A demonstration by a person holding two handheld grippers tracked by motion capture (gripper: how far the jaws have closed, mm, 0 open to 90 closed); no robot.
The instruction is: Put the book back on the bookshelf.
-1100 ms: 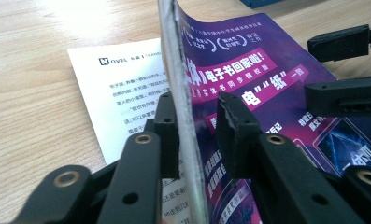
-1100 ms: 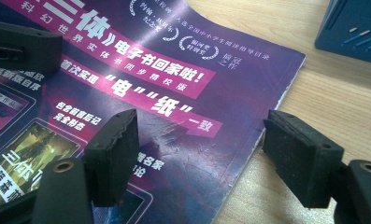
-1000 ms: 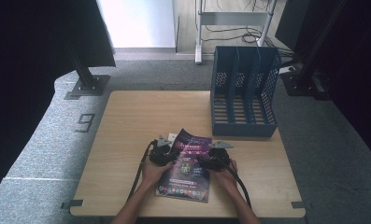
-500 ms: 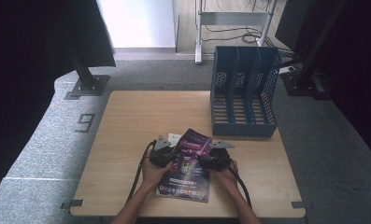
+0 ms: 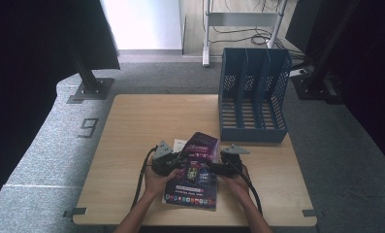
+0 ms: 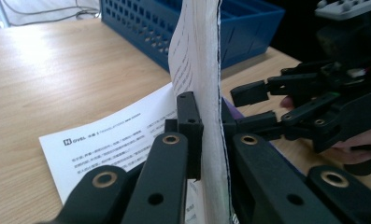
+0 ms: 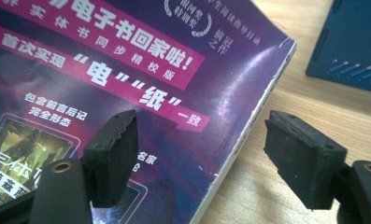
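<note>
A purple paperback book (image 5: 194, 170) lies at the near middle of the wooden table (image 5: 146, 121), between both hands. My left gripper (image 5: 178, 162) is shut on its left page edge, and the white pages (image 6: 202, 70) stand upright between the jaws (image 6: 206, 116). My right gripper (image 5: 214, 169) is open at the book's right side. In the right gripper view one jaw hangs over the cover (image 7: 127, 60) and the other past the spine, above bare wood, with the gripper (image 7: 206, 144) touching nothing. The open right gripper (image 6: 248, 105) also shows beyond the pages.
A blue three-slot file holder (image 5: 253, 97) stands at the table's far right, just beyond the book. A printed white sheet (image 6: 113, 144) lies under the book's left side. Bare wood (image 7: 286, 102) separates the spine from the holder (image 7: 356, 42).
The book's far end has shifted slightly to the right. Both hands stay in almost the same place.
</note>
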